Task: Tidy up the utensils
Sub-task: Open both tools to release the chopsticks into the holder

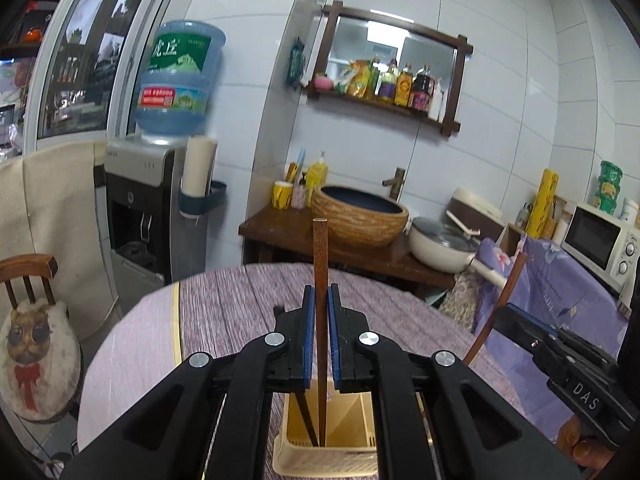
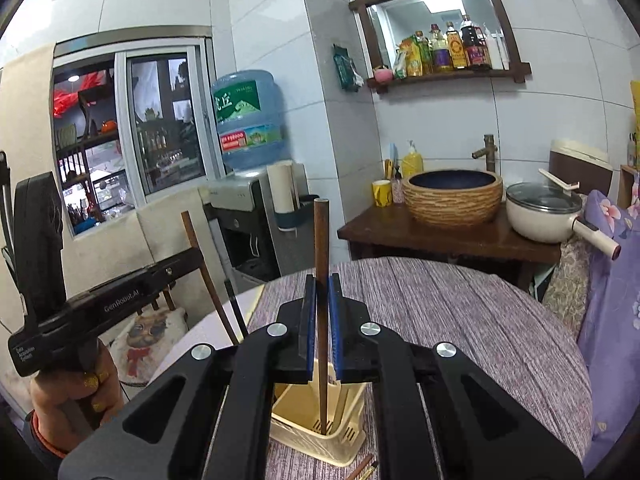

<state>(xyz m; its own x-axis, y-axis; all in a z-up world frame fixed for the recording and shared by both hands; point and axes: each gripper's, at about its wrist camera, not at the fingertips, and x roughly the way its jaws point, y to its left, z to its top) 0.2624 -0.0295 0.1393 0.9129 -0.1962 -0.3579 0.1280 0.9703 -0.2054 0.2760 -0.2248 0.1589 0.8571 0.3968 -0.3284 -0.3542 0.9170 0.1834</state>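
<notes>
- The left tool is clamped narrow on a brown chopstick. The stick stands nearly upright, its long axis running from twelve o'clock down to six o'clock, its top well above the blue pads.
- Directly below, at six o'clock from that tool, sits a cream plastic utensil holder. The stick's lower end is already inside it, beside a darker stick that leans there.
- The right tool is likewise closed tight on a second brown chopstick, also upright, with its tip down in the same holder, near the slotted floor.
- Both tools hover about equally close over the holder; I judge each needs only to let go.
- Seen from the left tool, the right one is at three o'clock.
- The holder stands on a round table covered in a purple-grey striped cloth; more sticks lie on the cloth at the near edge.
- Beyond at twelve o'clock: a white tiled wall, a woven-look basin, a lidded pot and a water dispenser.
</notes>
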